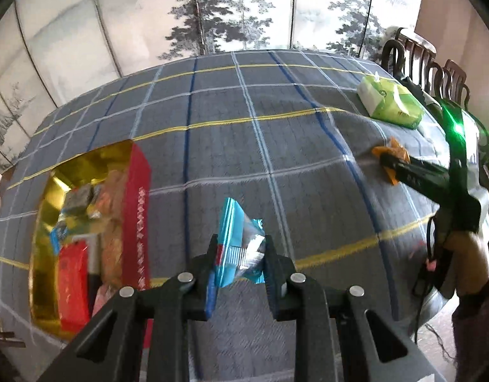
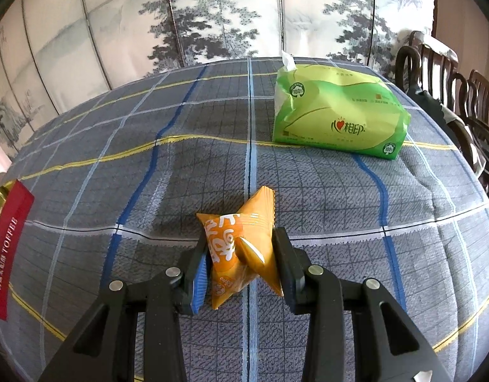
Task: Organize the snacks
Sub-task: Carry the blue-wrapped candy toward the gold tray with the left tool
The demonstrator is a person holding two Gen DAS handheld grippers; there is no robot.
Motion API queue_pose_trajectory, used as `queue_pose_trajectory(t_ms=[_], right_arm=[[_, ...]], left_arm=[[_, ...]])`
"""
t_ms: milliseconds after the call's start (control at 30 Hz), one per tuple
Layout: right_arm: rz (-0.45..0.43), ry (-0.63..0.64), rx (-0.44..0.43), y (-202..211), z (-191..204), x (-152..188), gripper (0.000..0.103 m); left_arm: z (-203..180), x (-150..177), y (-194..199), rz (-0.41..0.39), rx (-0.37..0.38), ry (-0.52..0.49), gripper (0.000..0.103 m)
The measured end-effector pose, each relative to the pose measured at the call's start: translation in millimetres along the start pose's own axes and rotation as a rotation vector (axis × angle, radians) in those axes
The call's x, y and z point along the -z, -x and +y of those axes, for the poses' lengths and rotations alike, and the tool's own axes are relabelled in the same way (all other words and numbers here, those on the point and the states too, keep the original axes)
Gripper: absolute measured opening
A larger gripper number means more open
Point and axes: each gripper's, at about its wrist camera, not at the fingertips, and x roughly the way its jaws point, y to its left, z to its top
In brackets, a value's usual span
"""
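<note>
My left gripper [image 1: 241,254] is shut on a blue snack packet [image 1: 236,242] and holds it above the checked tablecloth. A red box with a gold lining [image 1: 136,222] lies to its left, with several snacks inside. Its red side also shows at the left edge of the right wrist view [image 2: 9,242]. My right gripper [image 2: 241,251] is shut on an orange snack packet [image 2: 241,248] just above the cloth. In the left wrist view the right gripper [image 1: 389,162] holds the orange packet [image 1: 394,151] at the right.
A green tissue pack [image 2: 336,117] lies at the far right of the table [image 2: 149,175]; it also shows in the left wrist view [image 1: 390,102]. Dark wooden chairs [image 2: 451,95] stand along the right side. A painted folding screen [image 2: 212,16] stands behind the table.
</note>
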Motion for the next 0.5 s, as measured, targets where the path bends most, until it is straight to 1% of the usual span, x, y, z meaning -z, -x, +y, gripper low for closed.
queue_pose_trajectory(t_ms=[233,367,500], right_arm=[[0.003,0.018,0.025,0.1,3.1,0.6,0.036],[0.006,0.032,0.043,0.2,5.4,1.2,0.036],[0.006,0.032,0.044,0.1,5.9,1.2,0.036]], left_arm=[[7.8,19.4,17.8,-0.034,-0.04,-0.014,0.024],[14.8,26.9,22.3,-0.035,-0.043,-0.003,0.024],[18.4,33.3,23.2,-0.031,-0.047,-0.003,0.024]])
